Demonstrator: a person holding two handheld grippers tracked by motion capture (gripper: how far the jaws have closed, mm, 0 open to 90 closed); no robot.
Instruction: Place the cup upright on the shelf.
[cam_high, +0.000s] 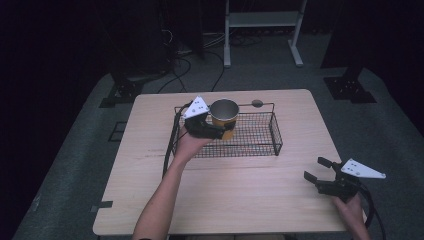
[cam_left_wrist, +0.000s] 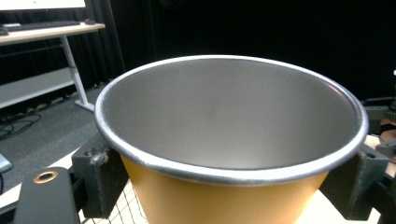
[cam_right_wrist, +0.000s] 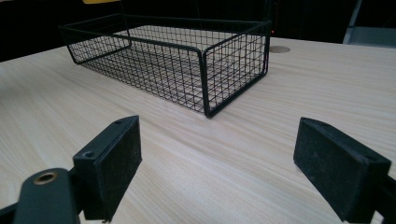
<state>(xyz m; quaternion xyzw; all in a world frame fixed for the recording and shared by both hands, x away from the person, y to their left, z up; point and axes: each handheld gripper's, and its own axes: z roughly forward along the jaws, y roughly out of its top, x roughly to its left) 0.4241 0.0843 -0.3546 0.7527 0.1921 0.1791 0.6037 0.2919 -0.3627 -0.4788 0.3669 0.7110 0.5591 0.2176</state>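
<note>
1. looking down in the high view: the left gripper (cam_high: 216, 129), left of frame centre, is clenched on the yellow cup (cam_high: 223, 116), held upright with its mouth up over the left end of the wire basket (cam_high: 260, 146). whether the cup's base touches the mesh floor cannot be told. the cup's long axis runs vertical, so the coming move is judged a straight drop into the basket. the left forearm reaches up from the bottom edge; this hand is the nearer one to the basket. the right gripper (cam_high: 317, 170), at lower right, hangs released near the table (cam_high: 235, 200) edge, well apart from the basket.
2. left gripper view: the cup (cam_left_wrist: 224, 196) sits between the two jaws, gripped below its silver rim, inside bare.
3. right gripper view: the jaws stand wide apart over bare table (cam_right_wrist: 280, 93); the basket (cam_right_wrist: 205, 79) lies ahead in the upper left of the frame.
</note>
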